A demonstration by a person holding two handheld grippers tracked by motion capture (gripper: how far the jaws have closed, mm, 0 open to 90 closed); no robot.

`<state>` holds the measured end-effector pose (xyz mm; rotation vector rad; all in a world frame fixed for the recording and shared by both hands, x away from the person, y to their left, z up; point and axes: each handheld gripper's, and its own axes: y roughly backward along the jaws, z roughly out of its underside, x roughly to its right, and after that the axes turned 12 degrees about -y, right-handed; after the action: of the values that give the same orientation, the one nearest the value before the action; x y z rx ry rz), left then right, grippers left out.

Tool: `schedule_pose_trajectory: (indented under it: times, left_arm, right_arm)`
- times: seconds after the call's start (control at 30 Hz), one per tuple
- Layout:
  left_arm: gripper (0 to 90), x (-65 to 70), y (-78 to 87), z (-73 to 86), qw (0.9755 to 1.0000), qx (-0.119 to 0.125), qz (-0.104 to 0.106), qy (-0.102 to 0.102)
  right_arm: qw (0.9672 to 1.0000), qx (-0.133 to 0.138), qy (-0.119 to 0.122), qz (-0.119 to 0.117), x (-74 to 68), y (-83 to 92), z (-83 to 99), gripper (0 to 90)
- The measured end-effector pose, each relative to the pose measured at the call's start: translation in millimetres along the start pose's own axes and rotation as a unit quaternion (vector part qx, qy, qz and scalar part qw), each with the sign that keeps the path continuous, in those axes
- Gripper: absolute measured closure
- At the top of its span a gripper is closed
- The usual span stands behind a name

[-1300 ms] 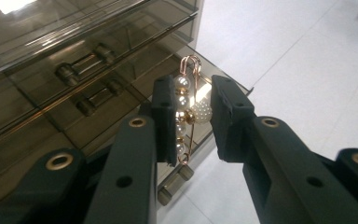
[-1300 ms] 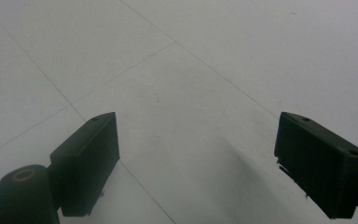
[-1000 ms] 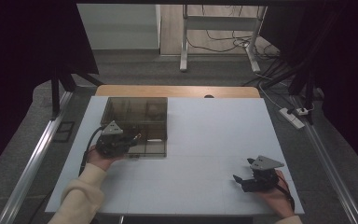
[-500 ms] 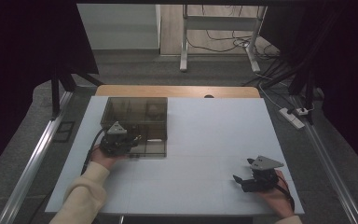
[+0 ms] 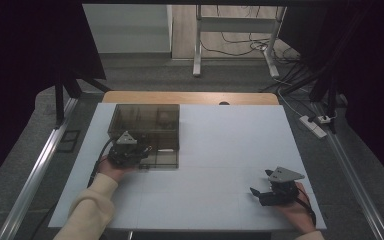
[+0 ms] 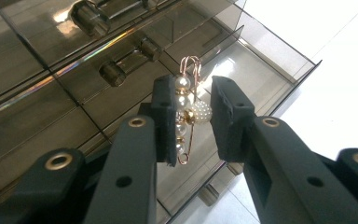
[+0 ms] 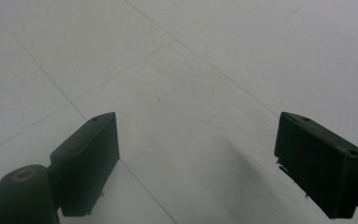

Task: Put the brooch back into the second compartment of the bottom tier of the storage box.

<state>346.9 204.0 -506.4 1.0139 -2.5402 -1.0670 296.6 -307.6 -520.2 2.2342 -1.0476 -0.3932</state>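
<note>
A gold safety-pin brooch strung with white pearls (image 6: 186, 112) stands upright between the jaws of my left gripper (image 6: 193, 93), which is shut on it. The pads press on the pearls from both sides. Beneath the brooch lies an open drawer (image 6: 256, 70) of a smoky see-through drawer box (image 5: 145, 117). In the high view my left gripper (image 5: 142, 149) sits at the box's front left, over the pulled-out drawer (image 5: 162, 157). My right gripper (image 5: 260, 182) rests near the table's front right corner, its jaws wide apart over bare white tabletop (image 7: 196, 140), nothing between them.
The white table (image 5: 230, 135) has a wooden strip along its far edge. The box's shut drawers carry round knobs (image 6: 112, 72). Metal rails run along both sides of the table, and a power strip (image 5: 312, 125) lies on the floor at the right.
</note>
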Motion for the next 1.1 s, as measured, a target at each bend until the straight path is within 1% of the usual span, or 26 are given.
schedule_pose_trajectory:
  times: [0.3,0.4,0.47,0.57,0.63,0.7,0.8,0.87,1.1]
  left_arm:
    - [70.1,0.7,0.0,0.1,1.0,-0.001,0.004,-0.003]
    - [69.1,0.4,-0.2,0.7,0.9999,-0.002,0.013,-0.002]
    - [61.8,0.0,0.4,1.0,0.9998,-0.001,0.02,0.001]
    - [56.9,0.1,2.1,1.3,0.9996,0.005,0.026,0.002]
    - [51.2,0.9,3.0,0.8,0.9996,0.009,0.027,0.0]
    - [48.2,2.1,3.7,0.2,0.9995,0.013,0.029,0.0]
    - [42.1,3.8,4.6,-0.9,0.9996,0.014,0.025,-0.002]
    - [39.8,4.4,5.3,-1.2,0.9996,0.014,0.025,-0.001]
    - [36.6,5.4,8.6,-0.9,0.9995,0.019,0.024,0.002]
  right_arm:
    - [1.0,0.0,0.0,0.0,0.1,0.1,0.0,13.8]
    - [1.0,0.0,0.0,0.0,0.0,0.3,0.0,13.8]
    - [1.0,0.0,0.0,0.0,0.2,0.4,0.1,13.8]
    - [1.0,0.0,-0.001,0.0,0.3,0.3,0.0,13.8]
    - [1.0,0.0,0.0,0.0,0.3,0.2,0.1,13.8]
    - [1.0,-0.001,0.0,0.0,0.1,0.2,0.1,13.8]
    - [1.0,0.0,0.0,0.0,0.2,0.2,0.1,13.8]
    - [1.0,-0.001,0.0,0.0,0.1,0.1,0.1,13.8]
    - [1.0,0.0,0.0,0.0,0.1,0.2,0.2,13.8]
